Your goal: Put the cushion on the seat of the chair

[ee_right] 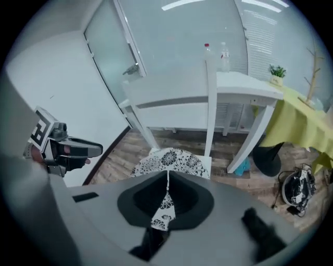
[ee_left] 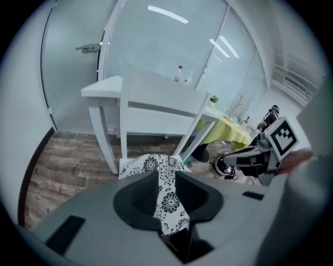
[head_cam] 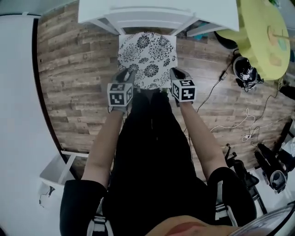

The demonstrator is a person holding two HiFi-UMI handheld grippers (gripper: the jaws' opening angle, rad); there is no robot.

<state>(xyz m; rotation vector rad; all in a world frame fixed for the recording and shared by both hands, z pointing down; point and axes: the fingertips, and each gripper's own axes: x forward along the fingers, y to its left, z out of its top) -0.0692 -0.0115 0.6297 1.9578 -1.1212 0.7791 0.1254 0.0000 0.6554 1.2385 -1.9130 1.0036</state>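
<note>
The plank floor (head_cam: 69,69) fills most of my head view. A white table (head_cam: 156,11) runs along the top edge and a yellow-green covered table (head_cam: 262,37) sits at the upper right. From above the white chair (ee_left: 156,98) is almost hidden under the table. Only the gripper views show me its upright back, which stands against the table's edge.

The flower-print cushion (head_cam: 147,57) lies spread over the seat at upper centre. A sliver of white seat shows past its far corner in the right gripper view.

I hold the cushion's near edge at both corners. The left gripper (head_cam: 125,74) is pinched tight on a broad fold of the fabric that rises between its jaws. The right gripper (head_cam: 177,73) is clamped on a thinner strip at the other corner.

Two bottles (ee_right: 208,52) on the tabletop appear only in the gripper views. A white cable (head_cam: 239,122) on the floor at right appears only from the head.
</note>
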